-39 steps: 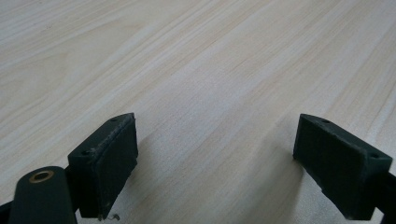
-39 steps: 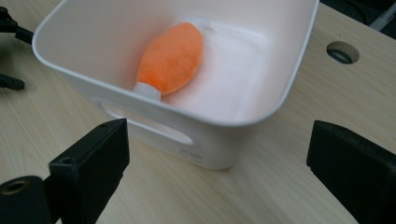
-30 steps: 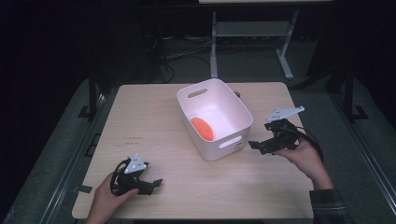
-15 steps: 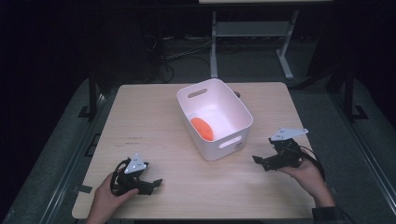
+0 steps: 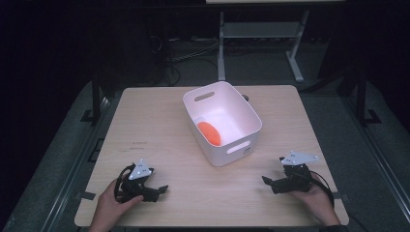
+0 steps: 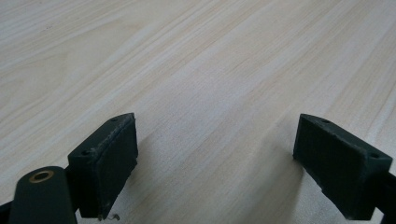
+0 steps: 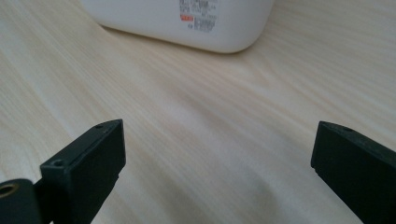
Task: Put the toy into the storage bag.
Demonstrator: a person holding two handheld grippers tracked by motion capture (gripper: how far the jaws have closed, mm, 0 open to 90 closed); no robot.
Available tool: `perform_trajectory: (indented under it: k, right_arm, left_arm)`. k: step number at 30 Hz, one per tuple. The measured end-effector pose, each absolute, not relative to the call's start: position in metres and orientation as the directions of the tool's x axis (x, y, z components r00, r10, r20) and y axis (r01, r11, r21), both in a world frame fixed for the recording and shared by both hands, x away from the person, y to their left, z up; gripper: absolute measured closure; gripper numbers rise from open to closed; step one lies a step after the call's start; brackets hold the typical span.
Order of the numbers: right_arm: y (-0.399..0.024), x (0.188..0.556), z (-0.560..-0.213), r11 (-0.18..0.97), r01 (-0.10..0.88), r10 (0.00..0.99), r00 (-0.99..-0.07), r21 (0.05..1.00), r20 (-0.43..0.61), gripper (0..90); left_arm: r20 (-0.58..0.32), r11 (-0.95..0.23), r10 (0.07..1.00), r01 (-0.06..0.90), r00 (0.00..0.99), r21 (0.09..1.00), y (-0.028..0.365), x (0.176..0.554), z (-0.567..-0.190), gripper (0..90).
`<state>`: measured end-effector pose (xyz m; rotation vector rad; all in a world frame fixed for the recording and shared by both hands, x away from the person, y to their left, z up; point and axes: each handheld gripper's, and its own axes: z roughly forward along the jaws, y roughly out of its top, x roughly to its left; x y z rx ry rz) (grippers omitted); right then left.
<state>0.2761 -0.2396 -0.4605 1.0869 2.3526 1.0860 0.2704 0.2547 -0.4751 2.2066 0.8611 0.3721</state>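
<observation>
Left gripper low over near-left table, jaws spread wide, nothing between. Right gripper near-right, jaws spread wide, nothing between, facing white bin. Bin mid-table, well apart from both. Orange object lies inside bin on floor.

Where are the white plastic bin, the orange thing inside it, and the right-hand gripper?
White plastic bin (image 5: 251, 118): high view, right rim.
Orange rounded object (image 5: 210, 133): high view, its middle.
Right gripper (image 5: 271, 183): high view, between its jaw tips.
</observation>
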Motion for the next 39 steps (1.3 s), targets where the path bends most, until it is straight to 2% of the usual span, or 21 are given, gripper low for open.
perform_trajectory:
  k: [12, 39]
  right_arm:
    - [-0.248, 0.266, -0.482, 0.435, 0.553, 0.766, -0.642, 0.711, 0.031, 2.5]
    - [-0.252, 0.265, -0.483, 0.437, 0.56, 0.77, -0.637, 0.704, 0.029, 2.1]
  left_arm:
    - [0.005, -0.512, 0.679, 0.469, 0.734, 0.72, 0.255, 0.27, -0.475, 12.9]
    - [0.005, -0.512, 0.679, 0.469, 0.734, 0.72, 0.255, 0.27, -0.475, 12.9]
